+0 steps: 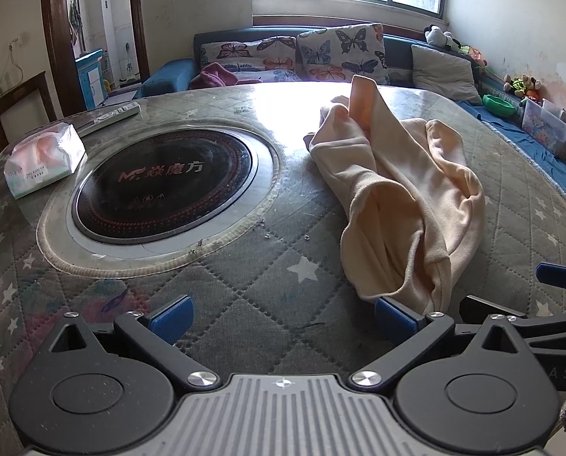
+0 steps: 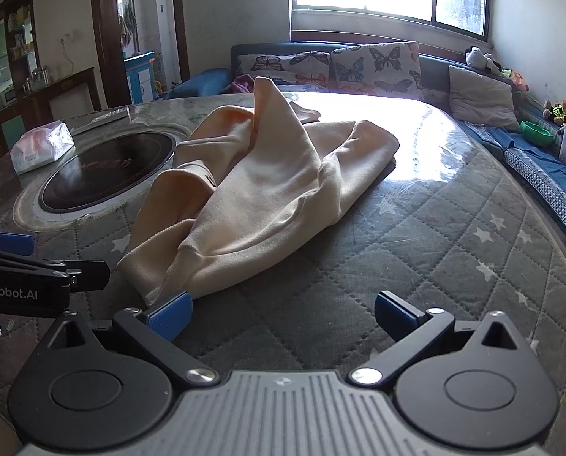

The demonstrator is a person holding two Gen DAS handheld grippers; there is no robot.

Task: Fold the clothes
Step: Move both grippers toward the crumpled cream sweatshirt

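A cream, peach-tinted garment (image 1: pixel 400 205) lies crumpled on the quilted grey table cover (image 1: pixel 245 285), one part sticking up at the back. In the right wrist view the same garment (image 2: pixel 267 186) spreads ahead and to the left. My left gripper (image 1: pixel 283 319) is open, its right finger pad just touching the garment's near hem. My right gripper (image 2: pixel 283 315) is open too, its left finger pad at the hem's near corner. Nothing is between either pair of fingers. The right gripper (image 1: pixel 560 277) shows at the left view's right edge.
A round black induction hob (image 1: pixel 165 182) is set into the table at the left. A tissue pack (image 1: pixel 43 159) and a remote (image 1: pixel 112 114) lie beyond it. A sofa with butterfly cushions (image 1: pixel 321 53) runs behind the table, with toys and boxes (image 1: pixel 541 121) along the right wall.
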